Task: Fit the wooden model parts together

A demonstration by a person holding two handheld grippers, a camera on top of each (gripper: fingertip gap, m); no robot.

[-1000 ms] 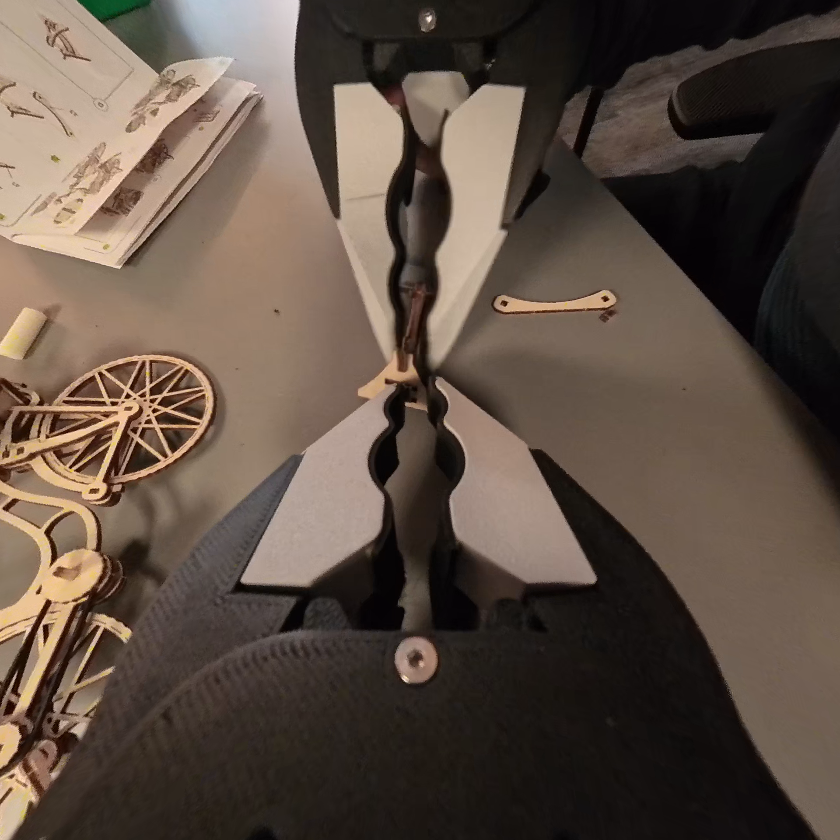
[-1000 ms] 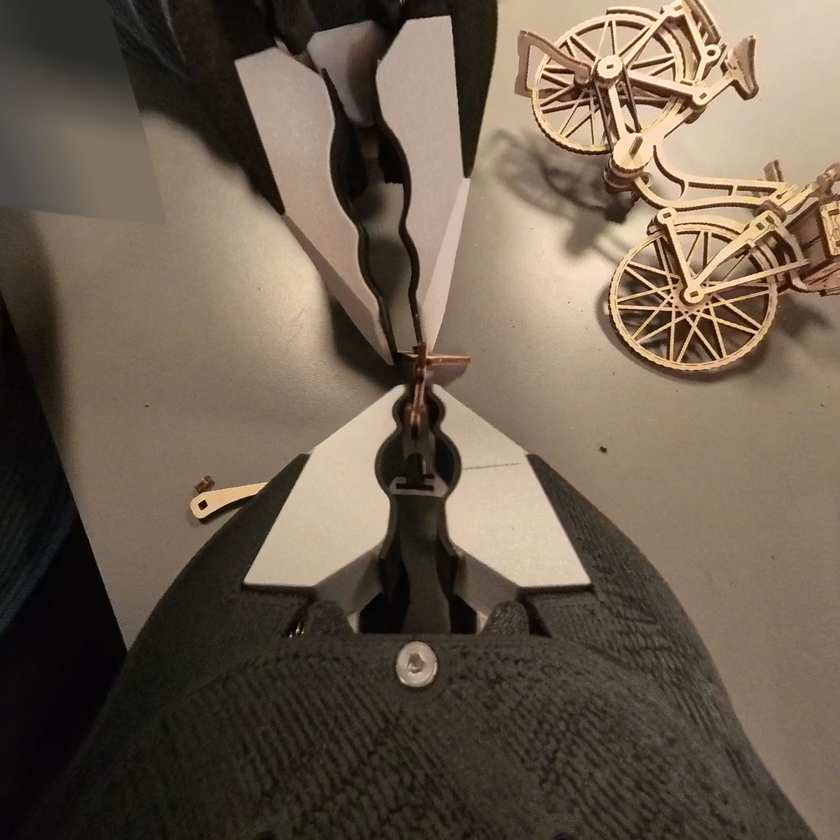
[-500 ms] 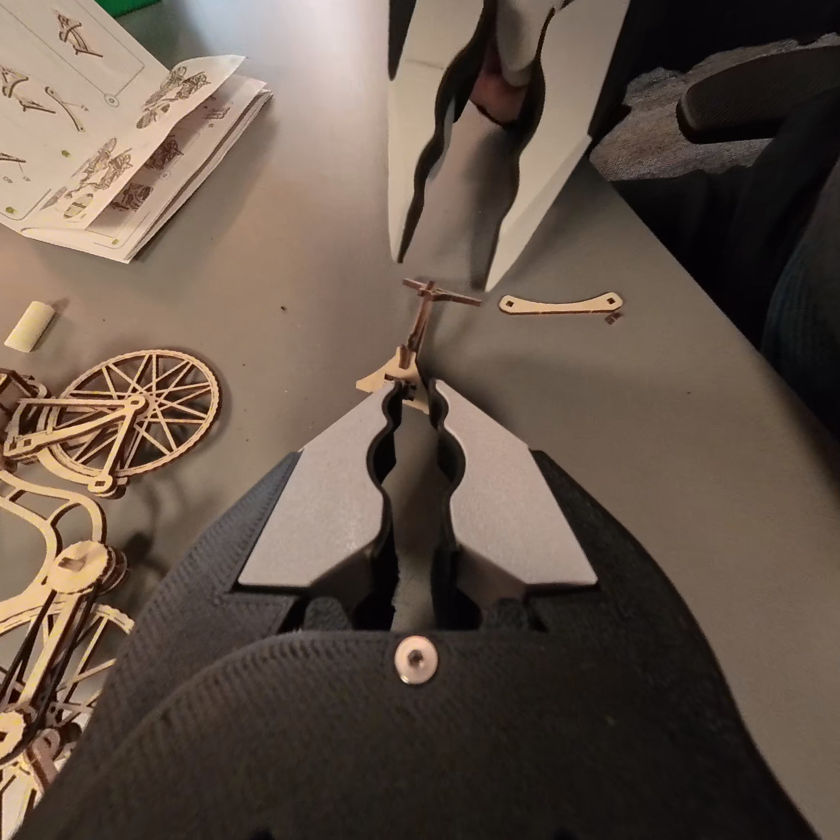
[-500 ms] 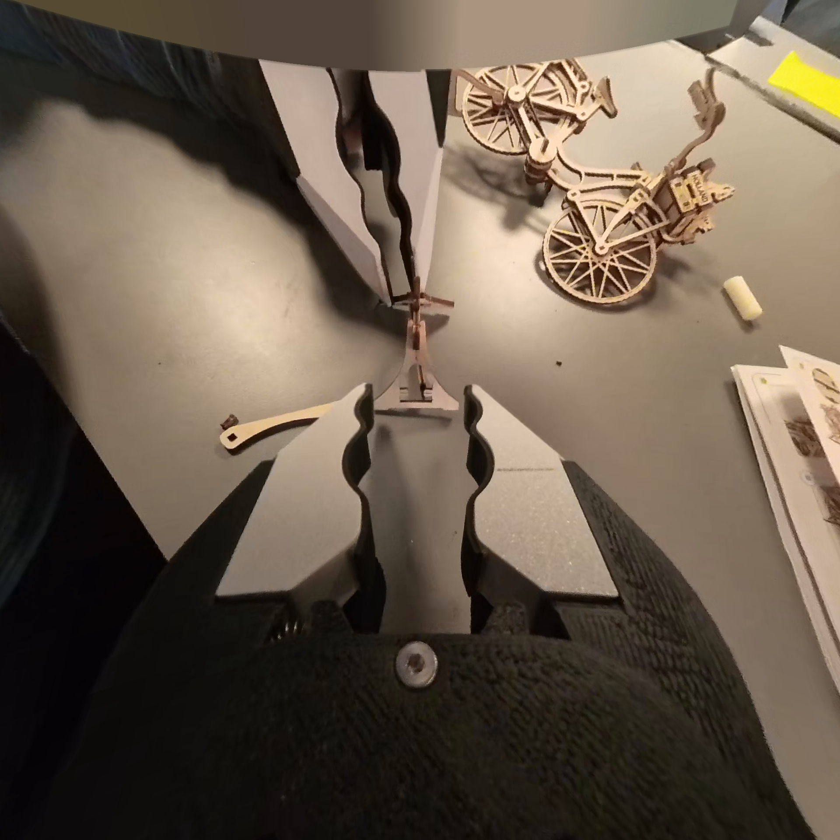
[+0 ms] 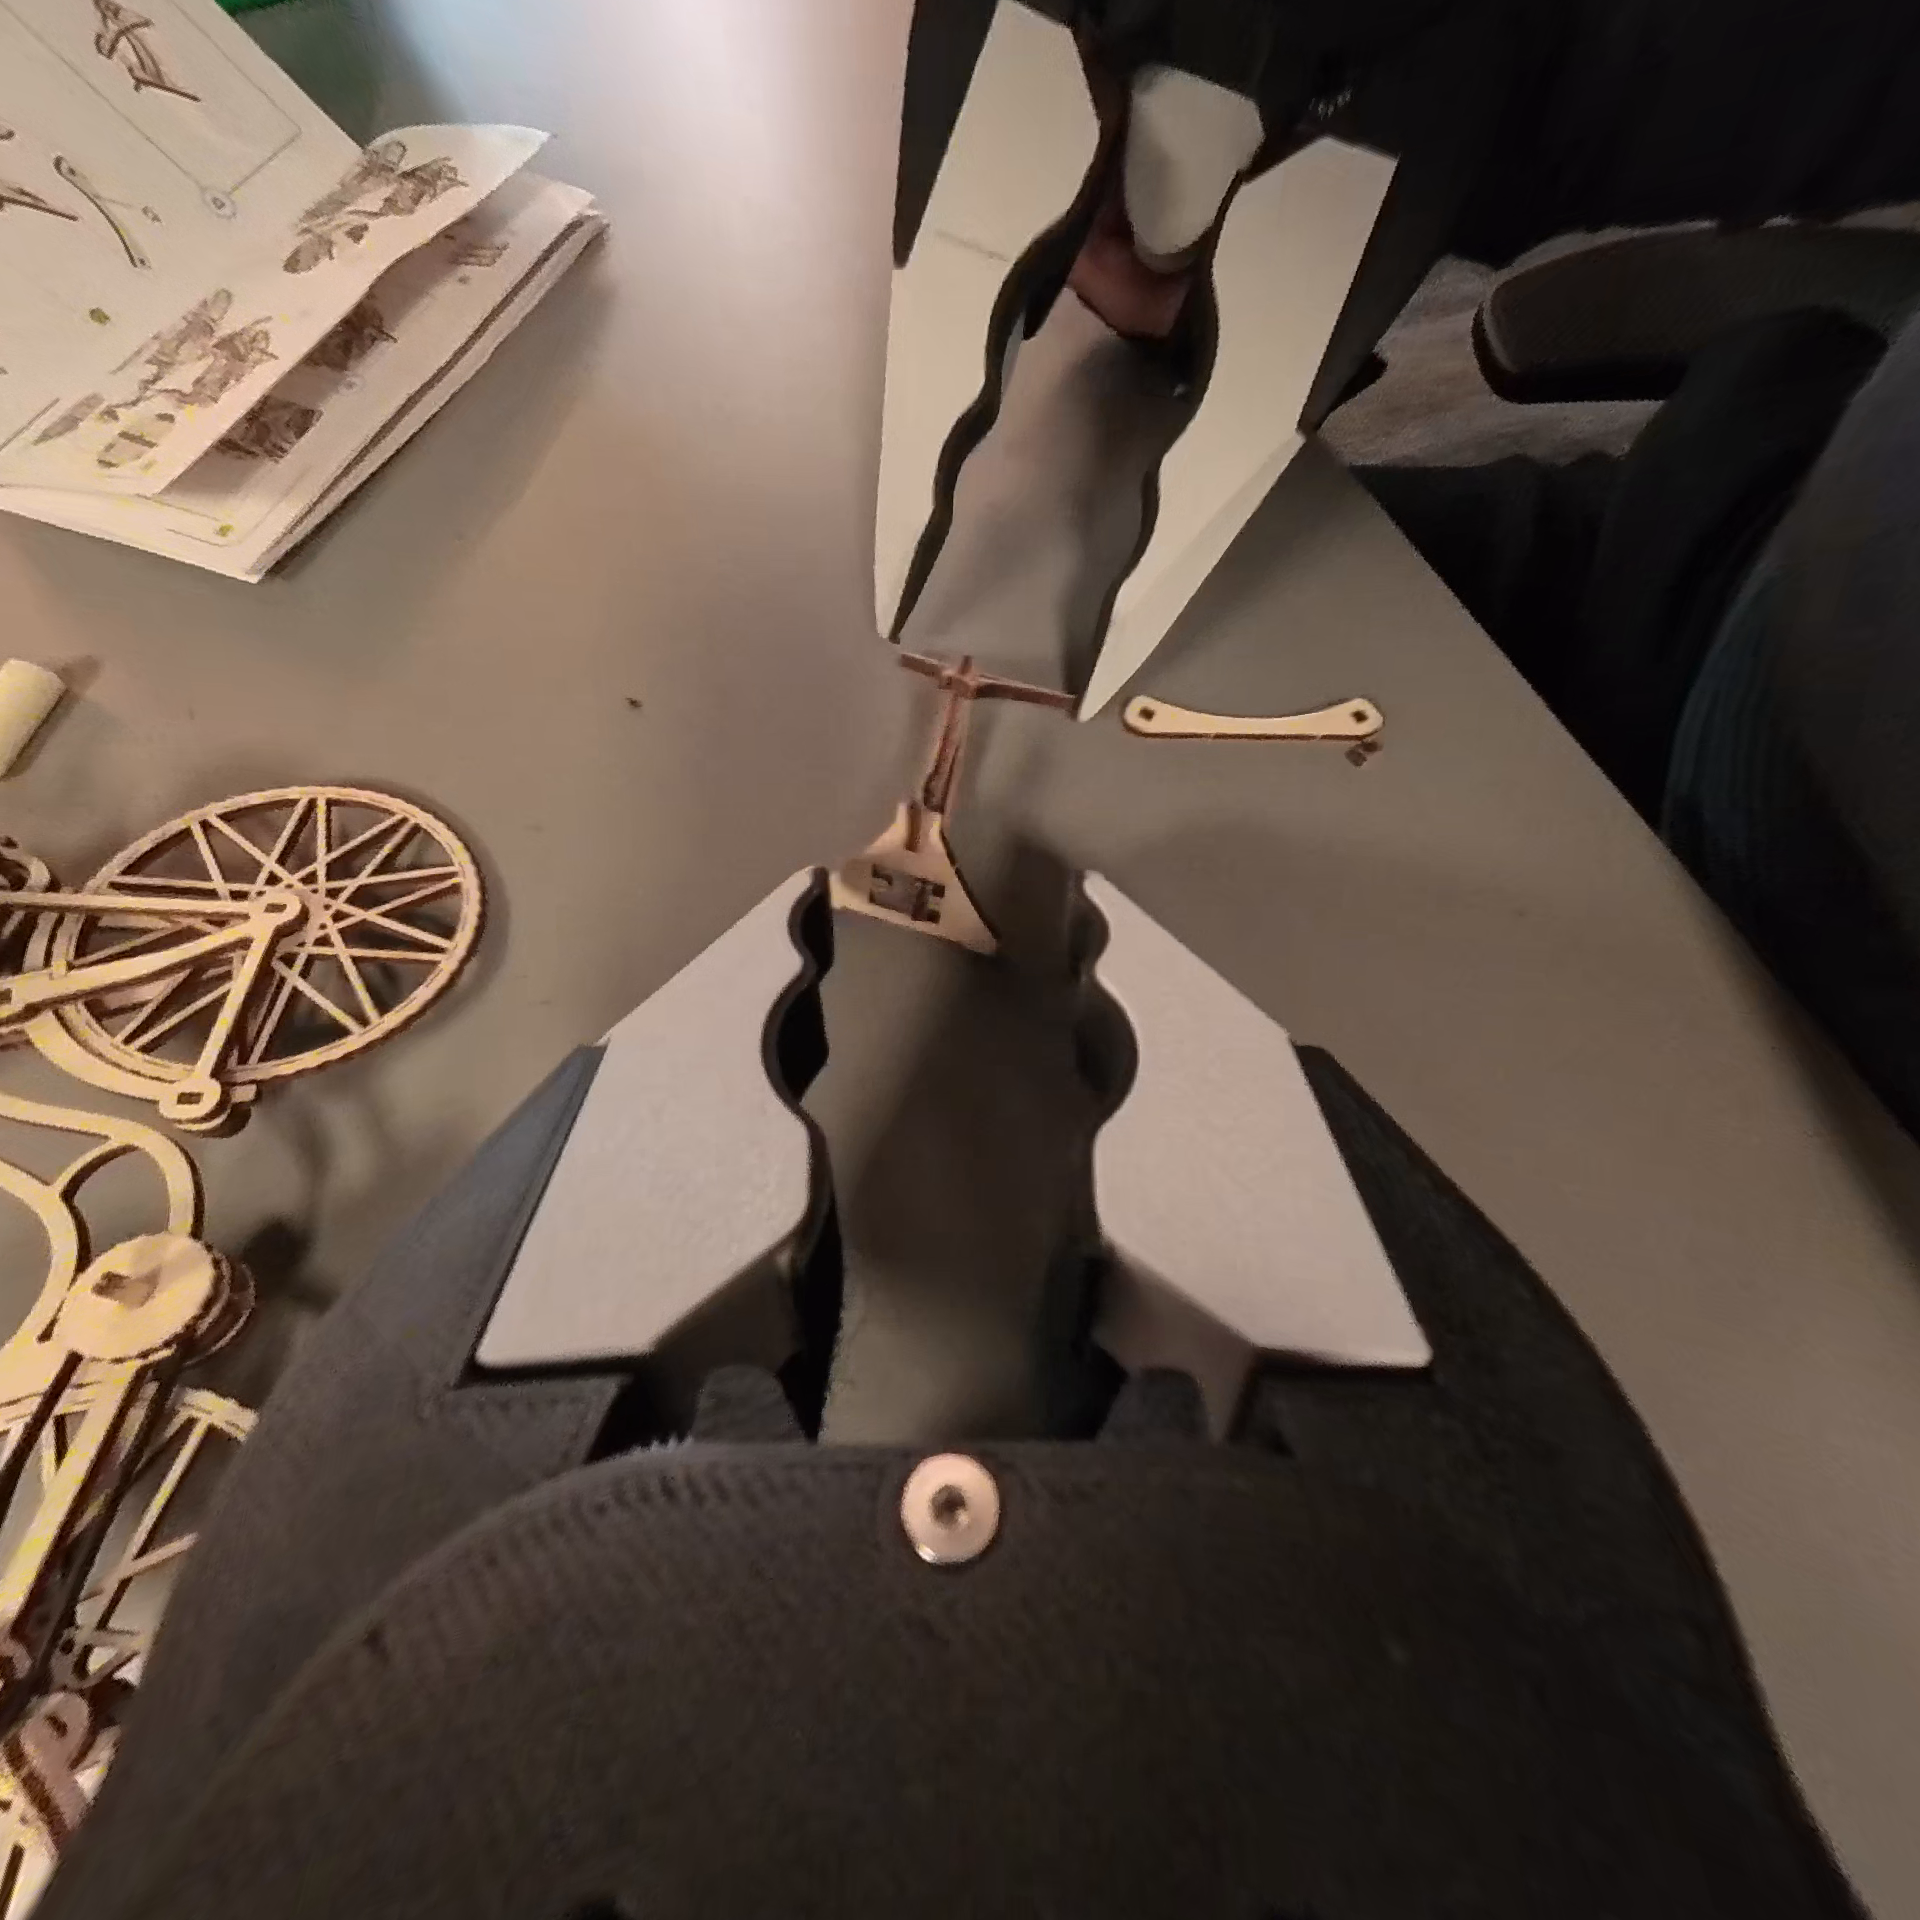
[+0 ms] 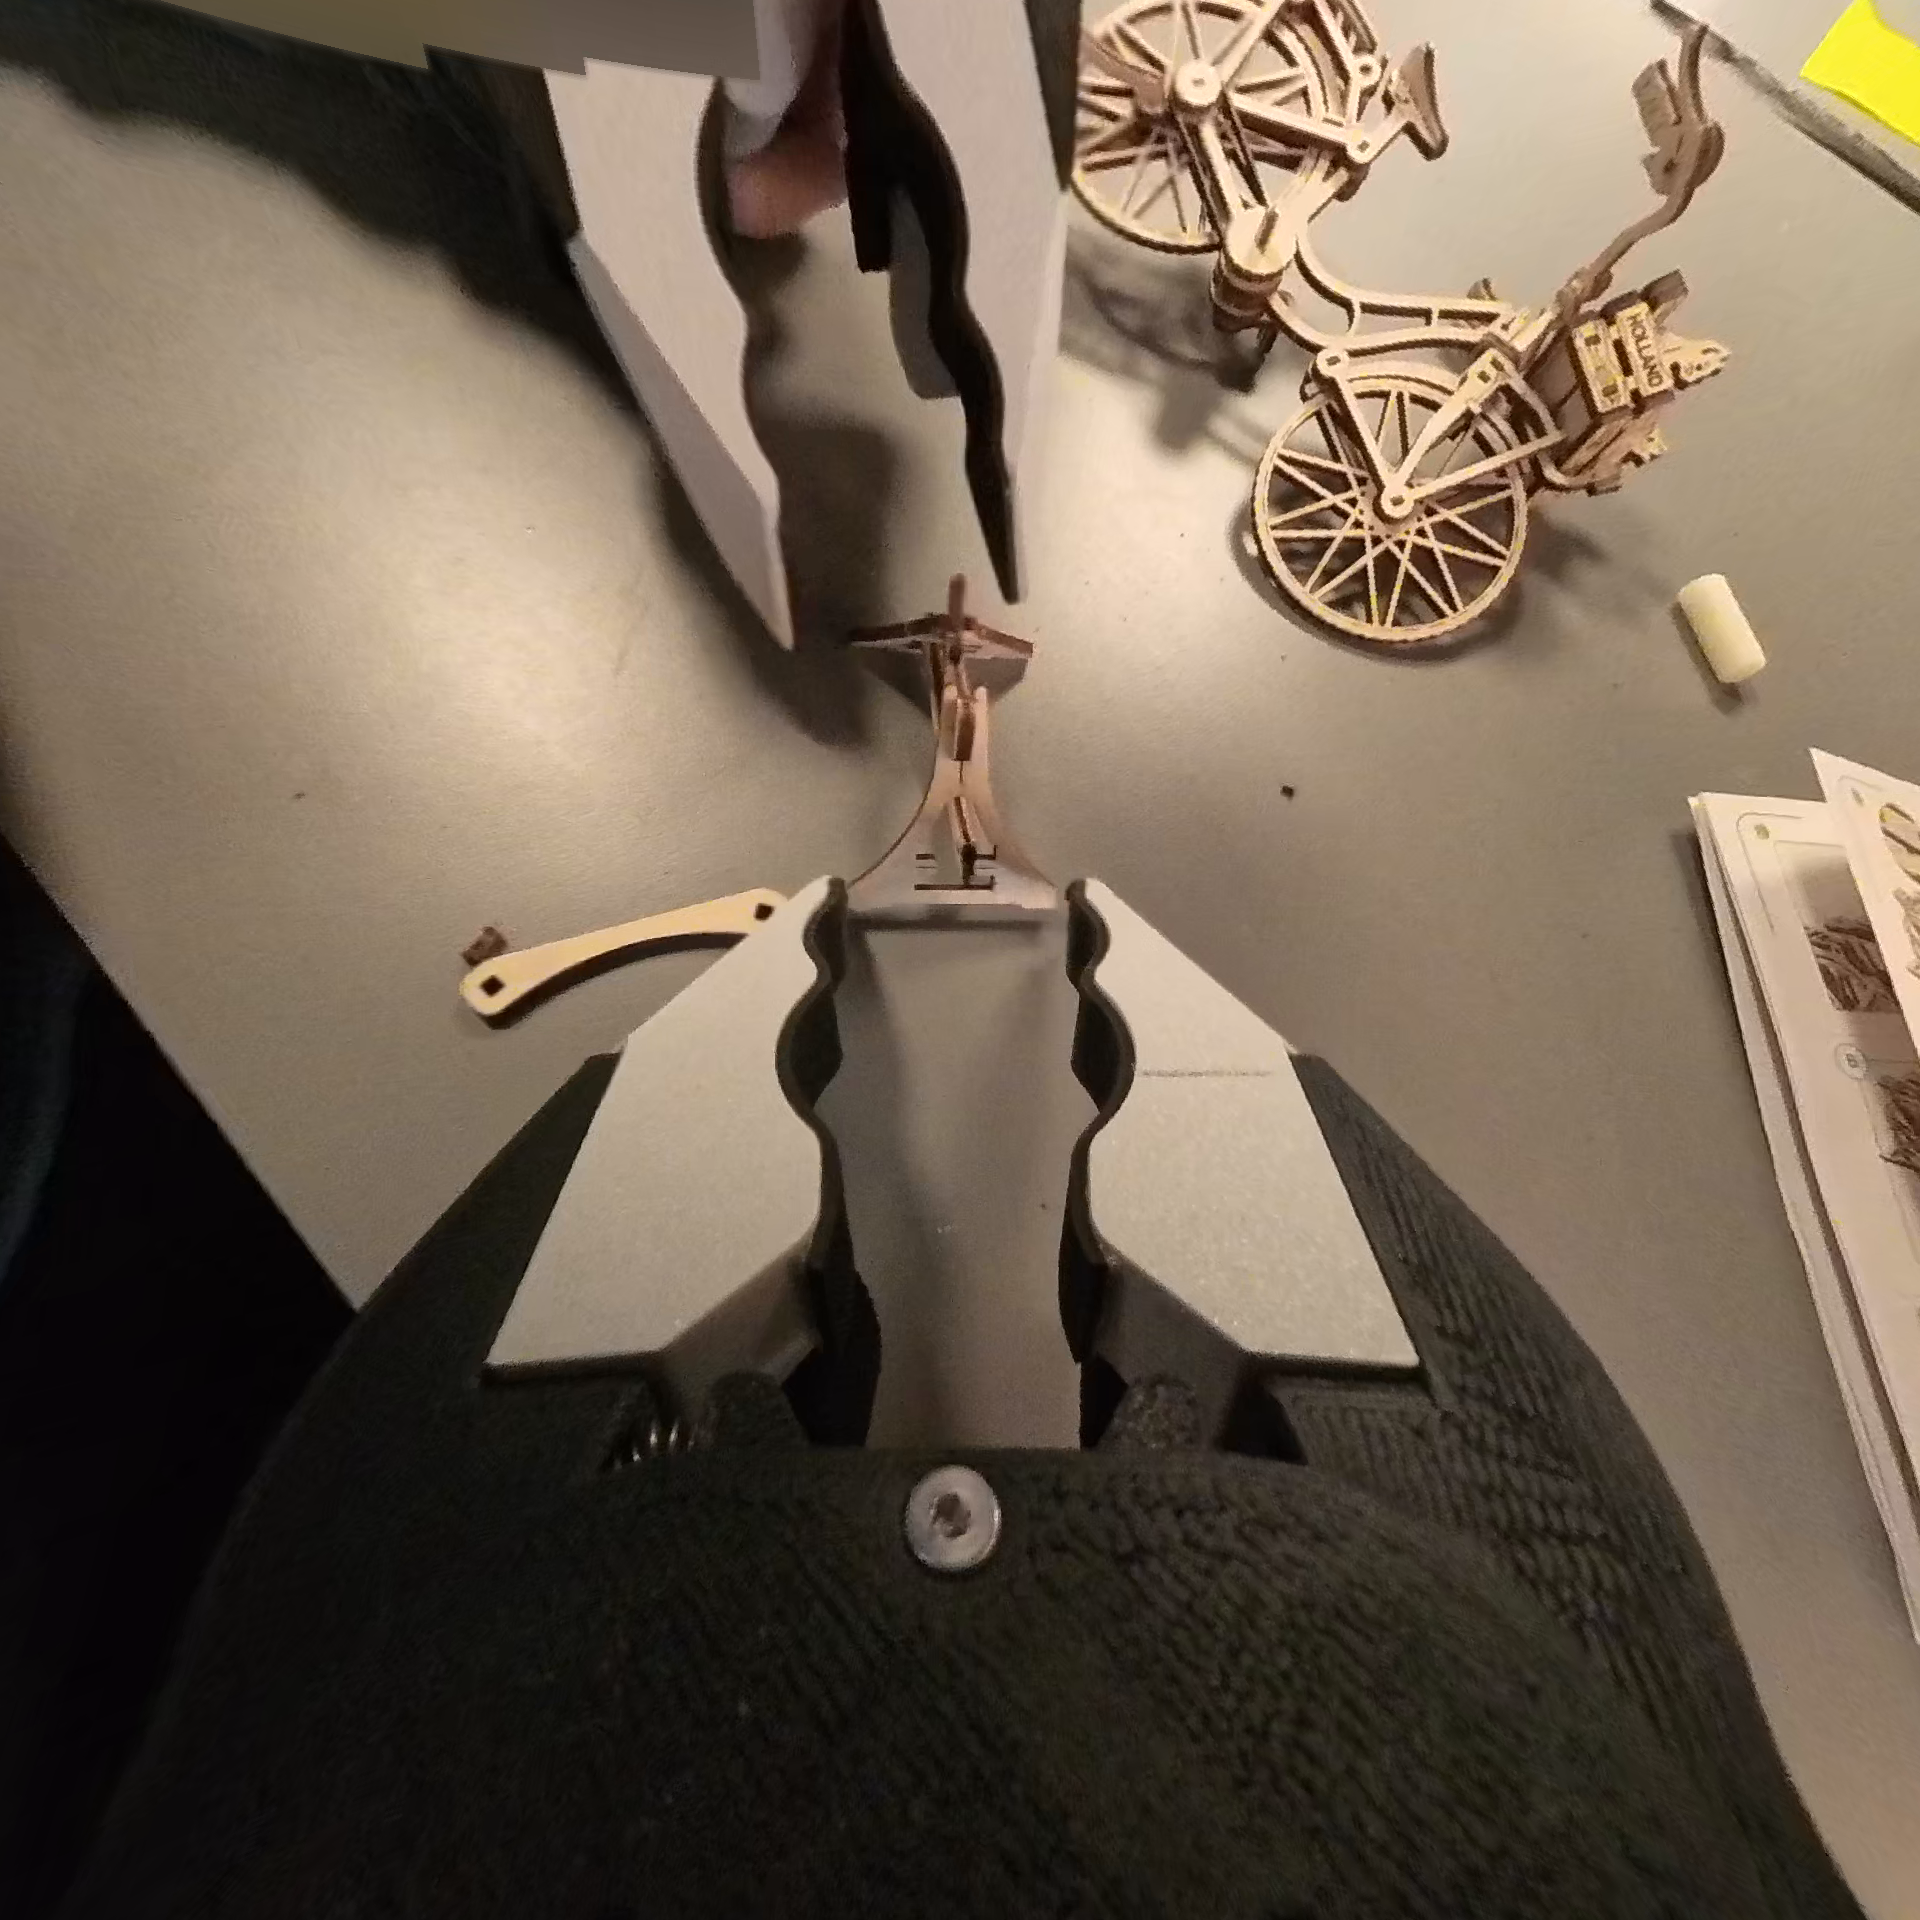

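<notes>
The small wooden assembly (image 5: 935, 821) is lying on the grey tabletop (image 5: 1351, 1039) and serves as the reference landmark here. It is made of a flared, slotted plate, a thin stem and a short crossbar.

The left gripper (image 5: 951, 894) is sitting just beside the flared plate end with its jaws spread apart and gripping nothing. In the left wrist view its left fingertip is appearing to touch the plate corner; contact cannot be confirmed.

The right gripper (image 6: 951, 894) is facing the assembly (image 6: 961, 790) from the opposite side, also with jaws spread and holding nothing. In the right wrist view, the flared plate is lying between its two fingertips.

A loose curved wooden strip (image 5: 1252, 719) is lying near the assembly, toward the tabletop edge, with a tiny dark chip beside one end.

Well apart from the assembly, a wooden bicycle model (image 6: 1403, 343) is lying on its side. An instruction booklet (image 5: 249, 291) and a small pale cylinder (image 6: 1720, 629) are resting beyond the bicycle.
</notes>
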